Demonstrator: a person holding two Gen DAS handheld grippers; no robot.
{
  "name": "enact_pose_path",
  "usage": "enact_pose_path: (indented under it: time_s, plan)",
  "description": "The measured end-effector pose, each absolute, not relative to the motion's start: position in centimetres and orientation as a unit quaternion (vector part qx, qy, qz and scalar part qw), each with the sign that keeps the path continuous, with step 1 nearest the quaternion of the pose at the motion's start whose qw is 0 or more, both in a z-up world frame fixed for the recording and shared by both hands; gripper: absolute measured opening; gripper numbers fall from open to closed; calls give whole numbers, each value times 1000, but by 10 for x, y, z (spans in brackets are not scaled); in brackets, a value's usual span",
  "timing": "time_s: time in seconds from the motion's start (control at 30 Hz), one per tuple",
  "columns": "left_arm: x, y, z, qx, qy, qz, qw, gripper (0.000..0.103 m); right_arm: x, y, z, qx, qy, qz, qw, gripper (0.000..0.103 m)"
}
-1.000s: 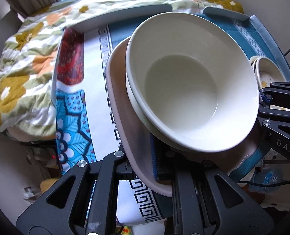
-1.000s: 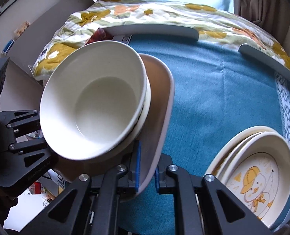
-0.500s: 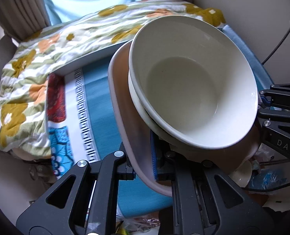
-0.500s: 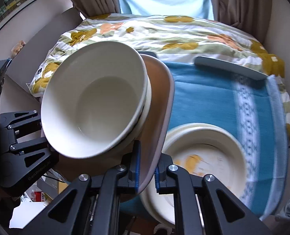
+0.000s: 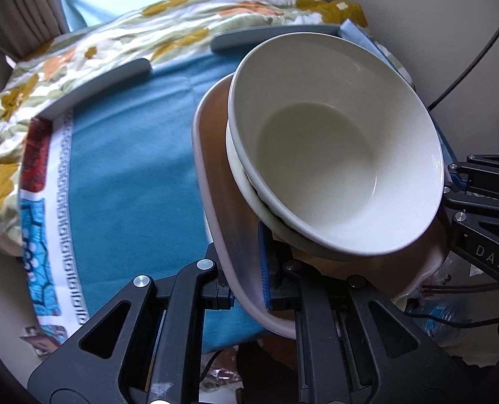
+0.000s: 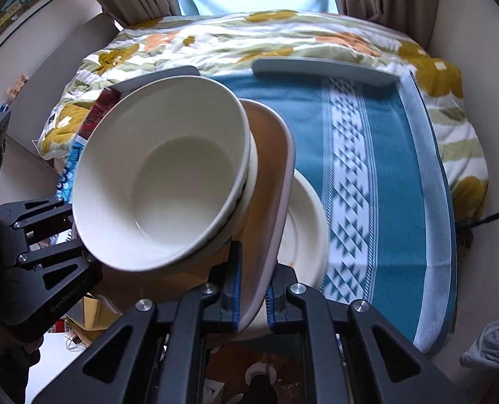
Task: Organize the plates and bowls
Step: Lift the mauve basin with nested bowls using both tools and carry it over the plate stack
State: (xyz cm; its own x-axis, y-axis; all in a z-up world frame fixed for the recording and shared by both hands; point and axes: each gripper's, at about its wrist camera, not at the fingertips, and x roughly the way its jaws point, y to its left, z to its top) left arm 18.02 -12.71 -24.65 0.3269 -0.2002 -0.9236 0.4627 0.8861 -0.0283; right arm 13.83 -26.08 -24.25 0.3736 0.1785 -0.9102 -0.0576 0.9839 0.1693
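A pinkish-beige plate [image 5: 215,202] [image 6: 273,175] carries two stacked white bowls [image 5: 337,144] [image 6: 161,175]. My left gripper [image 5: 246,286] is shut on the plate's near rim, and my right gripper [image 6: 252,289] is shut on its opposite rim. The load is held in the air, tilted, over the teal cloth. A stack of cream plates [image 6: 306,222] lies on the cloth, partly hidden behind the held plate. The right gripper's body also shows at the right of the left wrist view [image 5: 485,202].
The table is covered by a teal cloth [image 5: 128,155] [image 6: 394,181] with white patterned bands and grey raised edge rails [image 6: 323,70]. A floral quilt [image 6: 283,37] lies beyond it, under a curtained window. Walls close in on both sides, with clutter on the floor below.
Both grippers have carried the plate and bowls to the right over the table. The stack of cream plates has slid further behind the held plate.
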Motion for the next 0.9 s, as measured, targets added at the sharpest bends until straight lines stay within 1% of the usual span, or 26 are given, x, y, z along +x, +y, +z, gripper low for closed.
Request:
enact_pose_path:
  time_s: [0.2,0.47,0.77,0.9]
  plan:
    - [176,-139,-271,117,554,-196,800,9,136,-271,-264,49,558,79,825,11]
    - [176,-135,-284,110,560,-193,798,9,135,-275,-278,50,558,82,825,11]
    - [171,-135,-286,112,543,-192,810,9,132,-275,-282,45,551,85,829,12]
    - [173,-137,-288,120,547,-185,807,12,132,-274,-282,42,553,82,828,12]
